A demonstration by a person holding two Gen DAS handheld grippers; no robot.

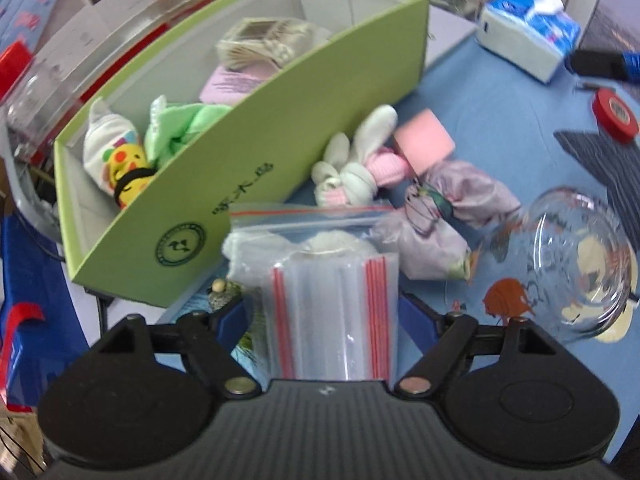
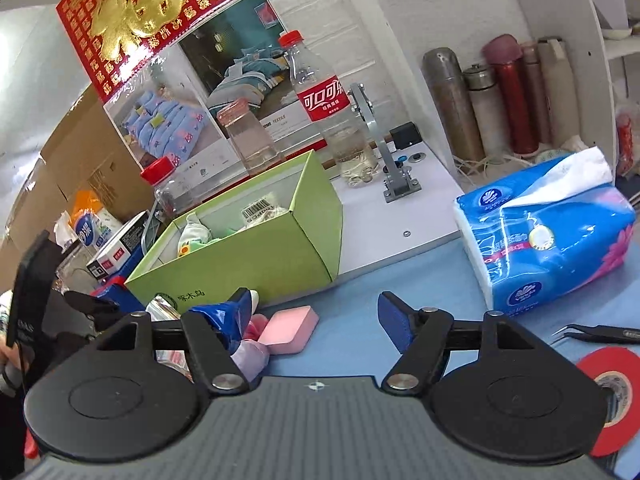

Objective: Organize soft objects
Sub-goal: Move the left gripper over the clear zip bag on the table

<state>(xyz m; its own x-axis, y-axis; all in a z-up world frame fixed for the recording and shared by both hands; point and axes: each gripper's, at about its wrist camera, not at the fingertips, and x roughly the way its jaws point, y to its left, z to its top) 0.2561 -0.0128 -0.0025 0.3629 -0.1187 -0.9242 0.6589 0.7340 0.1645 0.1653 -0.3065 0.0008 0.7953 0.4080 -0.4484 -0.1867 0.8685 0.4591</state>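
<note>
In the left wrist view my left gripper is shut on a bundle of clear zip bags with red seal lines; something white and soft shows inside the top bag. It hangs beside the near wall of the green box, which holds a white cartoon sock, a green cloth and a pink pack. On the blue mat lie a white-pink sock bundle, a pink sponge and a lilac cloth bundle. My right gripper is open over the mat, with the pink sponge by its left finger.
A glass bowl lies on its side to the right. A blue tissue pack, red tape and tweezers sit at the right. A cola bottle and flasks stand behind the green box.
</note>
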